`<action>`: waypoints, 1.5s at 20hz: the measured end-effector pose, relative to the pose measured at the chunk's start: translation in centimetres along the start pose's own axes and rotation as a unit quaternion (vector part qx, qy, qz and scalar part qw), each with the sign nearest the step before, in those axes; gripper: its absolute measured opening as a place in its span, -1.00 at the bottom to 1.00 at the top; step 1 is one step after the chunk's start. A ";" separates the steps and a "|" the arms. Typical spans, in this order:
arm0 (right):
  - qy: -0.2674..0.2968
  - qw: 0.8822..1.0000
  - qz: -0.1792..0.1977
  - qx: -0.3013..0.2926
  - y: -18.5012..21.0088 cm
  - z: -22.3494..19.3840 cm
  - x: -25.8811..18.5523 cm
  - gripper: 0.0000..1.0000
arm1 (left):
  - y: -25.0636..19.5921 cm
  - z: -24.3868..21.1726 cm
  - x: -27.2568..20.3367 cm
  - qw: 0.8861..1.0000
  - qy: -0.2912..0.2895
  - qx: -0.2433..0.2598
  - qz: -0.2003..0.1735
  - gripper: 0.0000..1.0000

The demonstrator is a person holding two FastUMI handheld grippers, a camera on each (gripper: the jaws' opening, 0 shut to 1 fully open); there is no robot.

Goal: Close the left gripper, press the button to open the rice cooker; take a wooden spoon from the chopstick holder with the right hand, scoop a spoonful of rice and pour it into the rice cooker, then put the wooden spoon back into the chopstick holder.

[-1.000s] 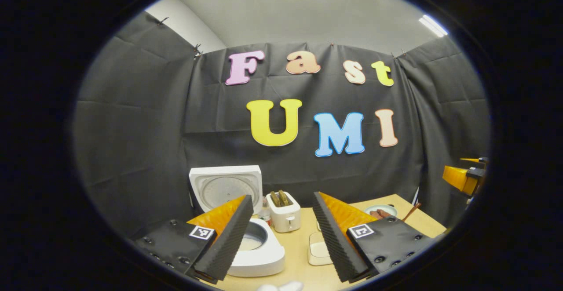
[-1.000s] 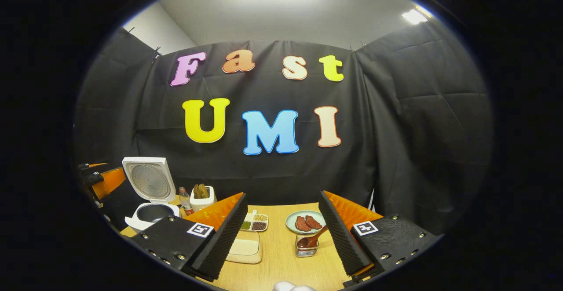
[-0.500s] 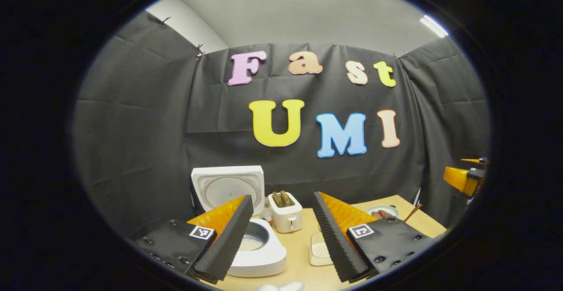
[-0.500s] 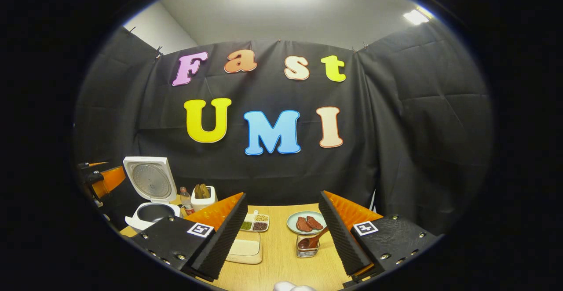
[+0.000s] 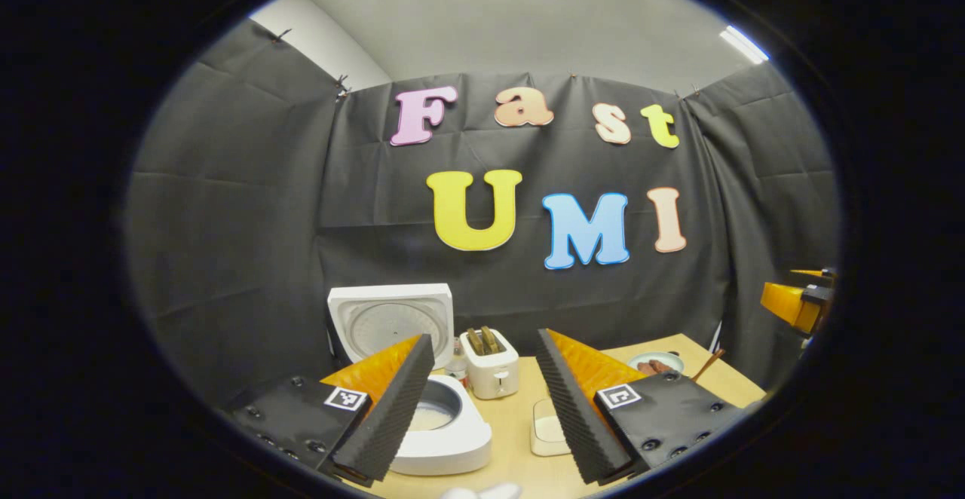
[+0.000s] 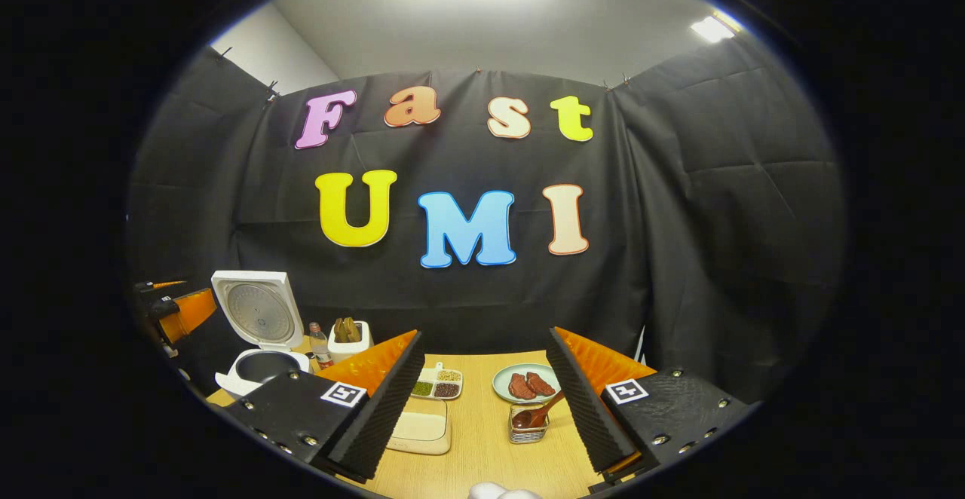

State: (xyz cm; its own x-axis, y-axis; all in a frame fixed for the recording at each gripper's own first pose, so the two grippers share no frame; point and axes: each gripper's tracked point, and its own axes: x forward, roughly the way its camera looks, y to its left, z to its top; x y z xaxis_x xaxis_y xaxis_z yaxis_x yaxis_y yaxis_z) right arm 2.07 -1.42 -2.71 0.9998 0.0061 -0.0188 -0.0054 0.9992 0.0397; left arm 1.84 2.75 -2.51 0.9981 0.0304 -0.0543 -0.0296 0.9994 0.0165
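Cooker [image 5: 441, 423] lower left of the left gripper view, lid up, pale rice showing inside; looks like the pour is done. Spoon [image 6: 537, 412] lower centre of the right gripper view, leaning in the holder [image 6: 527, 425], apparently returned. Left gripper [image 5: 482, 401] spread wide, gripping nothing. Right gripper [image 6: 482, 401] likewise parted, empty, hanging above the table [image 6: 482, 446].

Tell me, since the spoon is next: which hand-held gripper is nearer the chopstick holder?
Right. The right hand-held gripper frames the chopstick holder just ahead of its open fingers; the left hand-held gripper sits by the rice cooker, across the table.
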 end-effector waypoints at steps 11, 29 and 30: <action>-0.001 1.000 0.000 0.005 0.1 0.1 0.0 0.99 | 0.0 0.0 0.1 1.000 0.001 0.001 0.000 0.89; 0.004 1.000 0.000 0.007 0.2 -0.3 0.0 0.99 | 0.2 -0.2 0.2 1.000 0.002 0.000 -0.001 0.89; 0.004 1.000 0.000 0.006 0.3 -0.2 0.0 0.99 | 0.2 -0.2 0.2 1.000 0.002 0.000 0.000 0.89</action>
State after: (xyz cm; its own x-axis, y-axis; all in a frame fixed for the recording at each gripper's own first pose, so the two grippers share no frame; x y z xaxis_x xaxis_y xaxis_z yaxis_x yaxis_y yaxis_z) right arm 2.08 -1.14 -2.91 0.9996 0.0060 -0.0267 -0.0046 0.9986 0.0526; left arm 1.98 2.93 -2.67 0.9979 0.0306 -0.0579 -0.0297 0.9994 0.0170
